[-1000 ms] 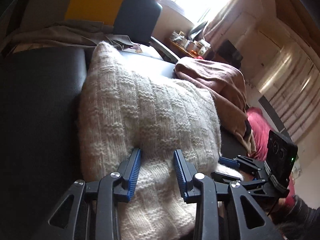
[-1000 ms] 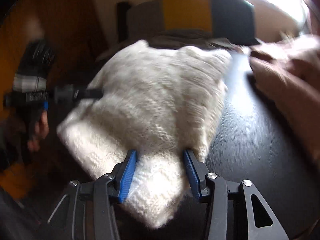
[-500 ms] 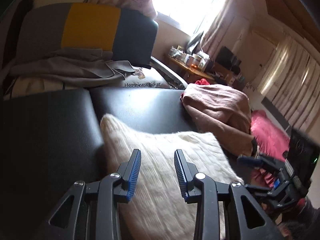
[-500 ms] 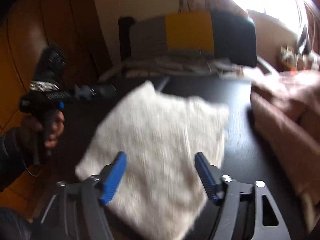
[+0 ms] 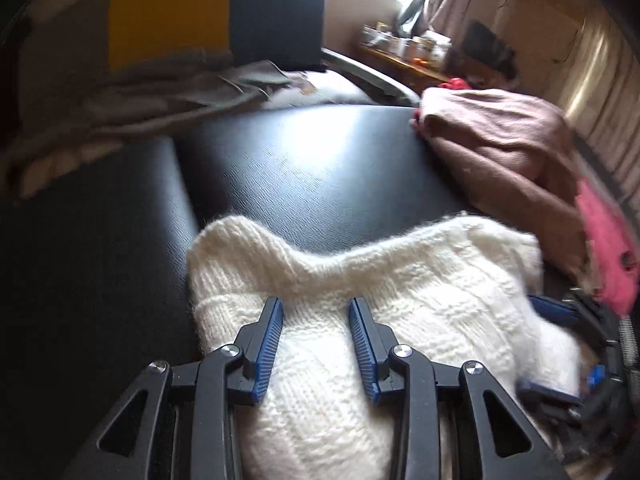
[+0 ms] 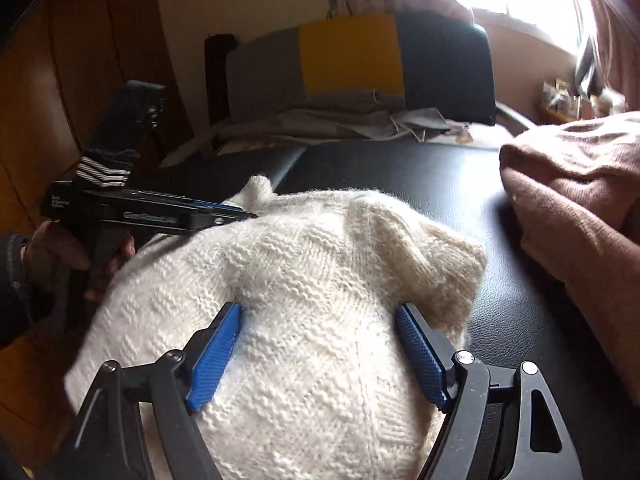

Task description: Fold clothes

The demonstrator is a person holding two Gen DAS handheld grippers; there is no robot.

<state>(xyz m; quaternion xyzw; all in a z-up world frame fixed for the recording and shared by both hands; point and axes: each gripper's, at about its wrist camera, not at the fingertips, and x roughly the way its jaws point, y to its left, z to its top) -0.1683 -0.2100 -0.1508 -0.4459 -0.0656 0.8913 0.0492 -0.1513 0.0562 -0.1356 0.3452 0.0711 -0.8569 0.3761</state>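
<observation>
While the black table (image 5: pixel 320 168) carries the cream knit sweater (image 6: pixel 320 280) bunched at its near edge, the left gripper (image 5: pixel 316 340) stands half-closed over a fold and the right gripper (image 6: pixel 320 344) gapes wide, gripping nothing; re-pinch corners and draw them flat.

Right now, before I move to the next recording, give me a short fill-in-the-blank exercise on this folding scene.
1. The knitted sweater between both pairs of fingers is ____ in colour.
2. The sweater lies on a ____ padded surface.
3. The chair back behind the surface has a ____ panel in the middle.
4. The heap of clothes beside the sweater is mostly ____.

Missing words: white; black; yellow; brown
</observation>
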